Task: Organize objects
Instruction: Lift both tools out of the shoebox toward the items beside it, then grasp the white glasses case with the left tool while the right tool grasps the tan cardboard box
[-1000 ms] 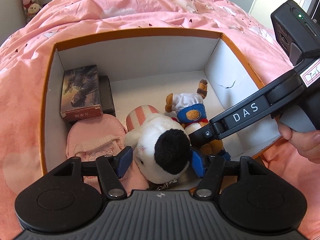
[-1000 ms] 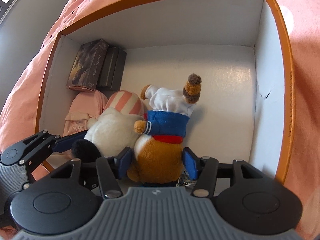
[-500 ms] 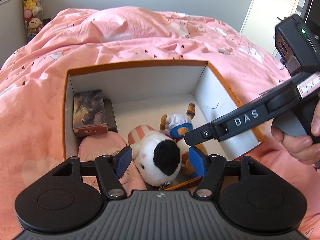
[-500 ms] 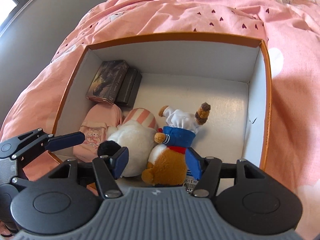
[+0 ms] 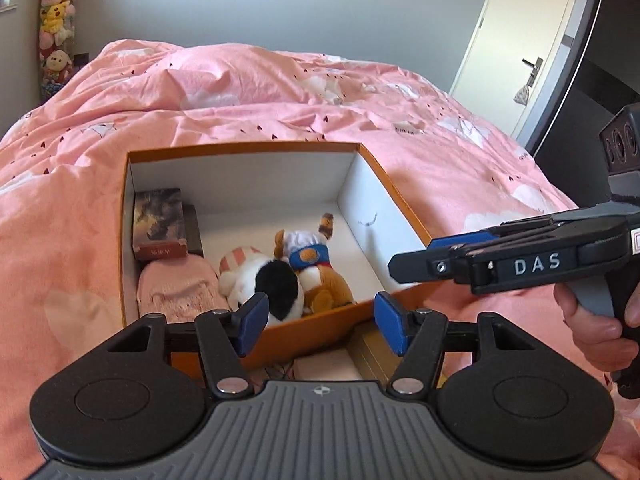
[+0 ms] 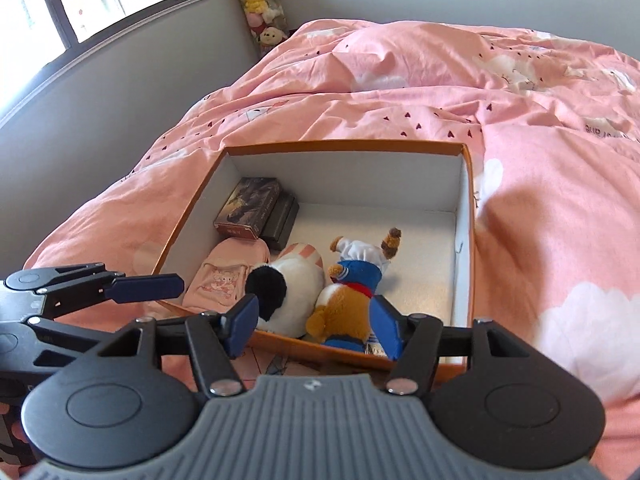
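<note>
An orange box (image 5: 248,147) with white inner walls sits on the pink bed; it also shows in the right wrist view (image 6: 344,145). Inside lie a white plush with a black patch (image 5: 264,284) (image 6: 292,288), a brown plush in blue and white (image 5: 316,268) (image 6: 352,292), a pink pouch (image 5: 176,288) (image 6: 224,276) and a dark card box (image 5: 159,224) (image 6: 250,208). My left gripper (image 5: 318,322) is open and empty above the box's near edge. My right gripper (image 6: 314,326) is open and empty above the near edge too.
A pink duvet (image 5: 280,92) covers the bed around the box. Flat items (image 5: 320,364) lie under the box's near side. A column of plush toys (image 5: 54,28) stands at the far wall. A door (image 5: 516,40) is at the right.
Both grippers have let go of the plush toys and pulled back and up out of the box. The toys stay inside the box.
</note>
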### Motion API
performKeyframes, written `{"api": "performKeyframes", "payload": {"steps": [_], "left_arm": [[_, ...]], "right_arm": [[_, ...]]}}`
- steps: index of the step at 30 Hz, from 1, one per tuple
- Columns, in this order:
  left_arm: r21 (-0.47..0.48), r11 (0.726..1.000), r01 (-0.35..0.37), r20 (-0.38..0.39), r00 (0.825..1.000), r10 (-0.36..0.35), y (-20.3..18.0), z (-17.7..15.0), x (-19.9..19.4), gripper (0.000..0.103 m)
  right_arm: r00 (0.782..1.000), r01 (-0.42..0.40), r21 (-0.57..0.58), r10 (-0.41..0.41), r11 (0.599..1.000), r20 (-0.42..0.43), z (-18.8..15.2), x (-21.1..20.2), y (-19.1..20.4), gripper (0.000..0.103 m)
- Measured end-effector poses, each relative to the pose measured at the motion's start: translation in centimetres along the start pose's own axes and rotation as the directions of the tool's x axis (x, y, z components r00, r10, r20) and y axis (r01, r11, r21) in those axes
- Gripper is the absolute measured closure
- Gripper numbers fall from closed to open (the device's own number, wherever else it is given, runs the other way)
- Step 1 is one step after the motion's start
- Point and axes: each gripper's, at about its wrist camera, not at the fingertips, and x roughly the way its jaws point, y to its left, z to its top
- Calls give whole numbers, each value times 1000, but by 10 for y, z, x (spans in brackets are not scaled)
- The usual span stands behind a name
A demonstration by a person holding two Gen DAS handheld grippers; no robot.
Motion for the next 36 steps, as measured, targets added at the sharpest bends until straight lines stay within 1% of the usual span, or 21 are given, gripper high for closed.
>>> {"api": "performKeyframes", "payload": {"steps": [2, 5, 8, 11, 13, 15, 17, 18, 21, 22, 24, 25, 26, 28, 29, 32, 34, 35, 36], "left_arm": [[-3, 1000, 7, -31, 999, -7, -2, -11, 4, 34], [-15, 1000, 10, -78, 997, -11, -3, -27, 14, 36], [4, 1000, -10, -118, 993, 10, -6, -41, 25, 36], [9, 1000, -29, -171, 985, 30, -5, -49, 38, 36], [7, 999, -32, -193, 981, 33, -4, -52, 43, 36], [17, 999, -45, -211, 976, 47, -4, -55, 47, 36], [34, 998, -55, -221, 973, 61, -6, -57, 49, 36], [43, 997, -57, -228, 972, 65, -7, -57, 51, 36], [81, 995, -62, -233, 969, 79, -11, -57, 53, 36], [98, 993, -62, -232, 969, 83, -13, -57, 54, 36], [138, 989, -60, -228, 969, 91, -18, -57, 56, 36], [166, 984, -58, -223, 970, 95, -21, -57, 56, 36], [191, 980, -57, -220, 970, 100, -23, -57, 57, 36], [244, 968, -58, -213, 971, 112, -29, -57, 59, 36], [270, 961, -59, -213, 970, 120, -31, -57, 61, 36], [370, 927, -64, -208, 967, 150, -42, -57, 67, 37], [455, 889, -56, -206, 964, 167, -51, -59, 71, 39], [498, 866, -49, -206, 963, 173, -56, -60, 72, 39], [550, 834, -37, -205, 962, 178, -61, -63, 73, 39]], "right_arm": [[1000, 13, 45, -13, 999, -4, -12, -6, -7, 39], [999, 39, 93, -36, 995, -33, -33, -6, -14, 39], [994, 96, 85, -91, 992, -56, -54, 0, -14, 39], [989, 129, 81, -123, 988, -76, -70, 10, -13, 39], [988, 139, 76, -133, 987, -84, -76, 18, -10, 37], [988, 128, 73, -120, 989, -98, -78, 28, -6, 36], [990, 107, 86, -98, 991, -106, -79, 37, -5, 29], [990, 98, 91, -88, 991, -106, -77, 41, -5, 28], [989, 109, 88, -99, 990, -105, -75, 49, -3, 28], [989, 115, 87, -105, 990, -106, -74, 52, -2, 28], [987, 124, 80, -115, 989, -111, -73, 55, -3, 33], [985, 137, 75, -128, 988, -113, -72, 56, -4, 40], [986, 133, 78, -123, 988, -114, -72, 55, -5, 40], [985, 136, 93, -125, 986, -117, -73, 51, -10, 41], [983, 150, 92, -139, 984, -119, -74, 49, -11, 41], [971, 221, 90, -209, 971, -119, -77, 39, -19, 41], [961, 259, 86, -248, 962, -121, -79, 32, -26, 41], [958, 270, 88, -258, 959, -124, -80, 30, -29, 41], [956, 278, 96, -265, 956, -128, -82, 26, -32, 41]]}}
